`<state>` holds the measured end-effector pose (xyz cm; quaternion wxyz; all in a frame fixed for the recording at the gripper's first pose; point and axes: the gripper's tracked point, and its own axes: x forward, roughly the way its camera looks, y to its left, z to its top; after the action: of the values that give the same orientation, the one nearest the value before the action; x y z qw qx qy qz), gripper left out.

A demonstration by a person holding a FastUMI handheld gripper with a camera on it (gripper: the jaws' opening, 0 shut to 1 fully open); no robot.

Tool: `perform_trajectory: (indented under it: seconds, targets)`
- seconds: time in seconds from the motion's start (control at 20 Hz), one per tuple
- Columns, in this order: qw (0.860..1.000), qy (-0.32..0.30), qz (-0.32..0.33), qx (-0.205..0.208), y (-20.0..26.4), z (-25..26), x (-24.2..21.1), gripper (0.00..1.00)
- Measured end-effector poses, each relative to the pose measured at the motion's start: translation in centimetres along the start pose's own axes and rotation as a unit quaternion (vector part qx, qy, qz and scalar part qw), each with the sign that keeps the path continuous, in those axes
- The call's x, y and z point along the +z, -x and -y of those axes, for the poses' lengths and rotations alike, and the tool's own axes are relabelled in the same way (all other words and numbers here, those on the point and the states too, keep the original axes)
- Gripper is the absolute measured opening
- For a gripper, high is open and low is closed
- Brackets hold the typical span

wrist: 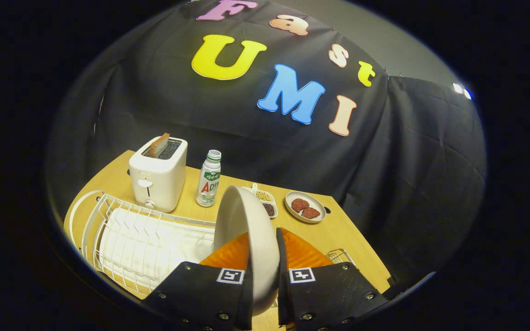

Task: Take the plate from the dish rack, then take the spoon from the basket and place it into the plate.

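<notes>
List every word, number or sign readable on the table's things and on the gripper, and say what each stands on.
Bottle: green and red print on its label, too small and blurred to quote.
Square markers at the base of each finger: black-and-white patterns, no words.
Toaster: no readable text.
Plate, held on edge in the shut gripper: no text.
</notes>
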<state>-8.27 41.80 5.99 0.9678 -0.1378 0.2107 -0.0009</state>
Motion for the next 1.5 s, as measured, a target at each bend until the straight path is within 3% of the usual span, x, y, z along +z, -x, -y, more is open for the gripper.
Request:
perform_trajectory:
  seconds: [0.5, 0.85, 1.15, 1.5]
  targets:
    - [1.0, -0.009, 0.019, 0.0, 6.8, 5.4, -1.6, 0.21]
    - [0.999, -0.012, -0.009, 0.048, 10.1, 6.3, -7.0, 0.21]
    - [0.992, -0.015, -0.032, 0.119, 11.9, 4.9, -12.1, 0.21]
    - [0.971, -0.098, -0.105, 0.192, 11.6, 1.6, -18.6, 0.21]
